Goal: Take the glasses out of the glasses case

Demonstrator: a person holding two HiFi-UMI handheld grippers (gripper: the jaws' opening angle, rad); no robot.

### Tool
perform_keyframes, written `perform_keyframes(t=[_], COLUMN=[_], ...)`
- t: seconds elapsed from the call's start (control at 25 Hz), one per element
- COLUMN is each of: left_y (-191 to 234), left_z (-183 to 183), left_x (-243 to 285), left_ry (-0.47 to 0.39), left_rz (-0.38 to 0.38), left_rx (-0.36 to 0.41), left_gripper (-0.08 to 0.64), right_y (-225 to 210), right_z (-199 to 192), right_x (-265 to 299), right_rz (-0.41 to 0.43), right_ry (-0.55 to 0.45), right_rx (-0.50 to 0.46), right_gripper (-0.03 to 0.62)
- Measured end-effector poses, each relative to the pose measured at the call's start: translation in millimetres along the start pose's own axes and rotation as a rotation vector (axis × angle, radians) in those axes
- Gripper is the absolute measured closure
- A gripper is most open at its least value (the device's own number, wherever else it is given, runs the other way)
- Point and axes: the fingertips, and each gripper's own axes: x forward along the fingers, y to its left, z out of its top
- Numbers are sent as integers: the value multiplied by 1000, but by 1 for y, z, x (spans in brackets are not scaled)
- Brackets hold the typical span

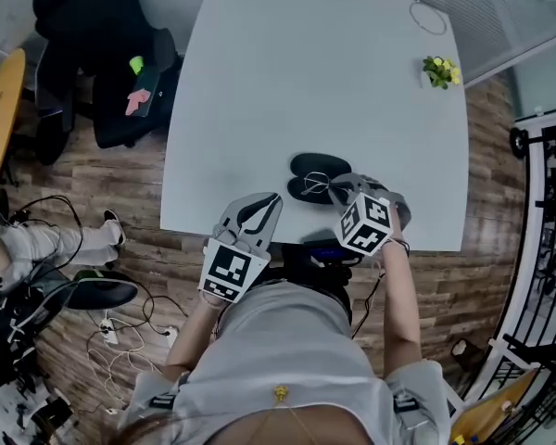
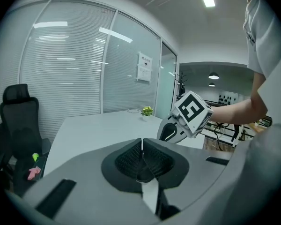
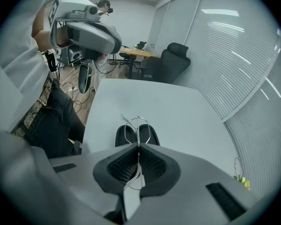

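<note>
In the head view, a black oval glasses case [image 1: 317,166] lies open on the white table [image 1: 259,82], close to the near edge. A pair of thin silver wire glasses [image 1: 315,187] sits right over it. The right gripper [image 1: 341,189] reaches in from the right and meets the glasses. The left gripper [image 1: 262,204] hangs to the left, at the near edge, apart from the case.

In the left gripper view, its jaws are pressed together with nothing between them. The right gripper shows a little way ahead.

In the right gripper view, the jaws are squeezed tight on the wire of the glasses. The two lens rings stick out past the tips, above the dark case. I cannot tell if the glasses touch it.

I think the step is lifting the glasses clear. The wire is thin, so lift slowly, straight up, and do not twist or squeeze harder.

The long way of the glasses seems to run left to right across this view, with the rings pointing away from the gripper.
</note>
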Motion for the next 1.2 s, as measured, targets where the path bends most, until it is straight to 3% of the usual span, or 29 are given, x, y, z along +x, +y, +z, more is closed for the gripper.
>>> perform_keyframes(t=[0.88, 1.2], left_y=[-10, -14], left_z=[10, 8], left_x=[-2, 1], left_ry=[-27, -17], left_rz=[-38, -54], left_rx=[35, 40], left_gripper=[529, 529], right_y=[-4, 0], right_z=[23, 21], right_x=[-66, -70], right_rz=[-116, -99], right_ry=[-30, -23], right_rx=[10, 5], right_gripper=[569, 569])
